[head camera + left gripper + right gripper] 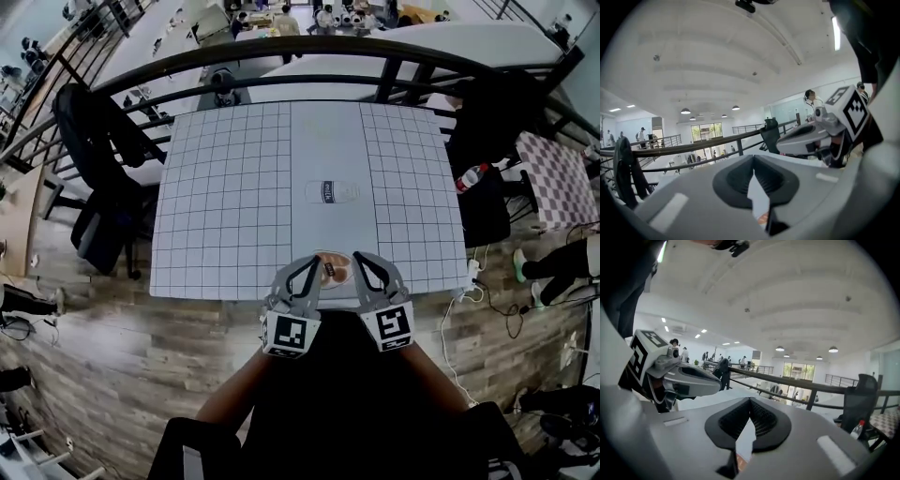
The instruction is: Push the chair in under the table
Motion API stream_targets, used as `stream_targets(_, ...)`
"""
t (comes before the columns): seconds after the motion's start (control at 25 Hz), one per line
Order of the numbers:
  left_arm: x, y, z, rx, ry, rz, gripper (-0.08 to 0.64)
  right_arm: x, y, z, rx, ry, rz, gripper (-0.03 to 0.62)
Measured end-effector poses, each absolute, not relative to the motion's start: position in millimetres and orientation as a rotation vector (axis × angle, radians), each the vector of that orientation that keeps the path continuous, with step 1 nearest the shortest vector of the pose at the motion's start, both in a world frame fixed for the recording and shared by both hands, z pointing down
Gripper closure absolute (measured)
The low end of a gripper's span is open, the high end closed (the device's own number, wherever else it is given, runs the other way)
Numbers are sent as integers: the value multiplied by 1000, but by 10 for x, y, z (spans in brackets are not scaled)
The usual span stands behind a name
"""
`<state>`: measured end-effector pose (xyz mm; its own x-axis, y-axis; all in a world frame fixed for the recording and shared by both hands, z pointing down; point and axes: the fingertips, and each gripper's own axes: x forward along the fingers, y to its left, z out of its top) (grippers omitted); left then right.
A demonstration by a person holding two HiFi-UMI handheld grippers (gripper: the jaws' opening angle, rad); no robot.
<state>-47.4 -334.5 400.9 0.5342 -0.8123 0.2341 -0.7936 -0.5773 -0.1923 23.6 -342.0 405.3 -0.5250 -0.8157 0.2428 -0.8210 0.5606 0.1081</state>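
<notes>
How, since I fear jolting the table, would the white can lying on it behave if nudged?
The can lies on its side on the table, in its plain middle strip, so it would probably roll toward or away from the near edge rather than tip. It looks small, likely light, so a slight jolt might start it.

Open-plan office mezzanine: ahead of the left gripper (312, 267) and right gripper (361, 264) a gridded table (225, 187), beyond it a black railing (281, 52) overlooking a lower level (159, 42) with people (286, 21); an office chair (94, 150) left of the left gripper, ceiling lamps (685, 111) above
</notes>
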Motion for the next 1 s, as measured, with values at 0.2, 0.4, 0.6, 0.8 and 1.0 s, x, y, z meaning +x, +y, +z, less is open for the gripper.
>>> stream_targets(0.2, -533, -3410, 3711, -2719, 1475, -320, 549, 181, -3468, 3665, 1442, -2624, 71, 593)
stream_targets(0.4, -763, -3478, 3400, -2644, 1629, -143, 549, 105, -3511, 3383, 1530, -2684, 69, 594)
stream_targets(0.6, -787, -3568, 3434, -2650, 1647, -61, 549, 76, -3600, 3504, 1588, -2638, 32, 594)
stream_targets(0.8, -794, -3511, 3486, -2658, 1617, -99, 549, 50, -3546, 3476, 1594, -2593, -42, 595)
stream_targets(1.0, -733, -3479, 3461, -2664, 1592, -80, 549, 32, -3491, 3487, 1602, -2561, -57, 595)
